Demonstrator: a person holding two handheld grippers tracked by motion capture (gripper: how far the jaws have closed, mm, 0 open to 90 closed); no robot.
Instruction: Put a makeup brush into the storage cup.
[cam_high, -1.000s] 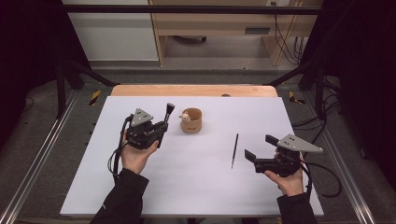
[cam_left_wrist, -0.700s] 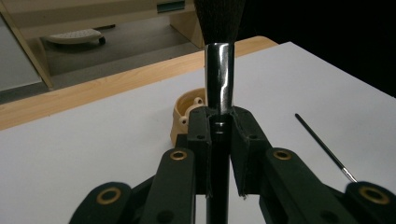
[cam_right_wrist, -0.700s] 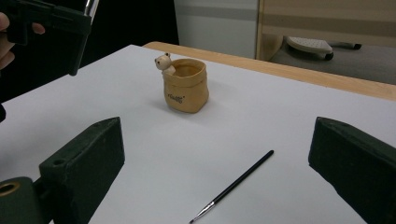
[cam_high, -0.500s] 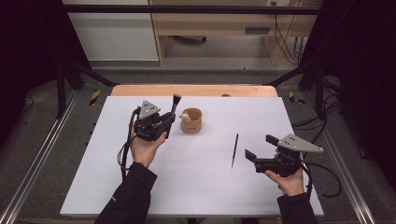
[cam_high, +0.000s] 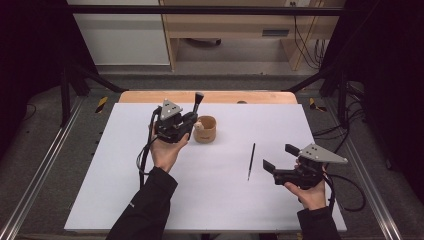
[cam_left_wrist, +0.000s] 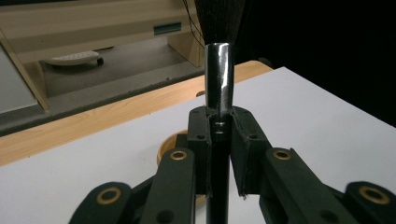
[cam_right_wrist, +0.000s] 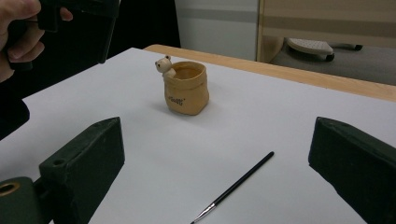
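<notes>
My left gripper (cam_high: 191, 117) is shut on a thick brush (cam_high: 198, 100) with a chrome ferrule and dark bristles, held upright just left of a small tan pot (cam_high: 205, 129) with a bear figure on its rim. In the left gripper view the pads (cam_left_wrist: 201, 133) clamp the brush's (cam_left_wrist: 218, 70) black handle, and the pot (cam_left_wrist: 166, 148) lies behind the jaws. A thin black brush (cam_high: 251, 161) lies flat on the white mat, right of the pot. My right gripper (cam_high: 280, 157) rests low at the mat's right side, open and holding nothing; its view shows the pot (cam_right_wrist: 187, 88) and the thin brush (cam_right_wrist: 233, 186) ahead.
The white mat (cam_high: 125, 190) covers a wooden table (cam_high: 225, 97) whose far edge shows. A wooden shelf unit (cam_high: 225, 25) stands behind it. Black frame legs (cam_high: 75, 75) and cables (cam_high: 350, 130) flank the table.
The left hand has carried the thick brush up the picture and to the right, closer to the pot. The right gripper has stayed put.
</notes>
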